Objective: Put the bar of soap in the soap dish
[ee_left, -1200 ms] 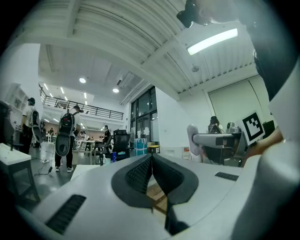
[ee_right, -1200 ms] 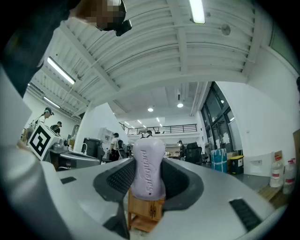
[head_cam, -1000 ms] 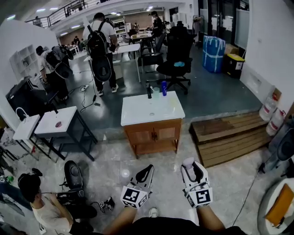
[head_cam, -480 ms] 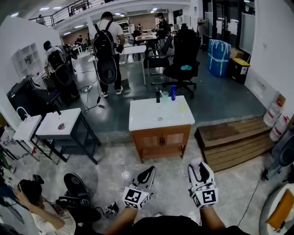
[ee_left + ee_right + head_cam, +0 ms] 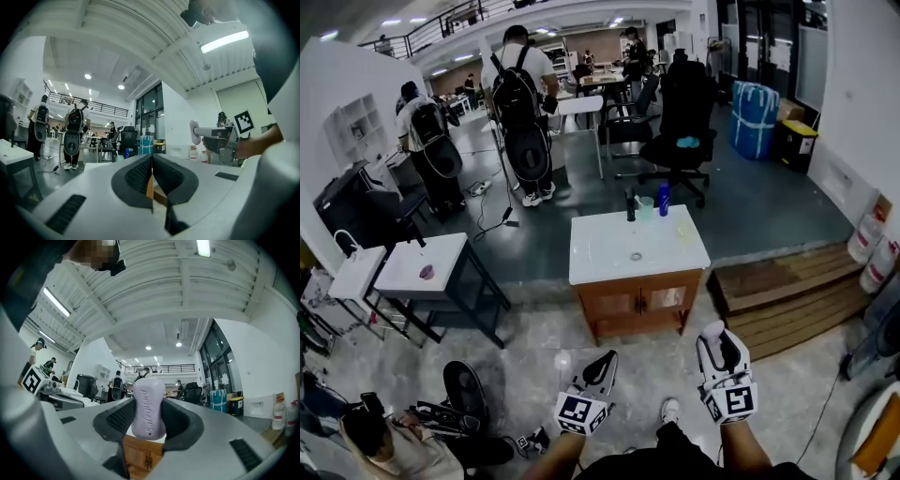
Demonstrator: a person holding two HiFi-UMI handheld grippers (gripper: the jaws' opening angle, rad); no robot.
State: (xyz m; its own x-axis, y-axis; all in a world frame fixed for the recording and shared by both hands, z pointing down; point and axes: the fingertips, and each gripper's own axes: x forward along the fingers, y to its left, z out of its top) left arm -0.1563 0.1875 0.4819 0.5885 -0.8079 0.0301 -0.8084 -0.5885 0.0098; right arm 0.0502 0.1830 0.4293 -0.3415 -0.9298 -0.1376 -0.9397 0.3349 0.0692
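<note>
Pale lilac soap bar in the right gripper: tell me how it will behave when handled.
The pale lilac soap bar is probably stiff: it holds its shape between the right gripper's jaws. Smooth rounded sides look slippery; it may squirt out.

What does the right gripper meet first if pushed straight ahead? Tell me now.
Probably the wooden cabinet under the white washbasin top, seen just behind the bar of soap that the right gripper holds; depth is unclear.

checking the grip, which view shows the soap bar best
Right gripper view: the soap bar stands centred and large, clamped in the right tool. Head view shows only a pale tip; left gripper view, a small blob.
</note>
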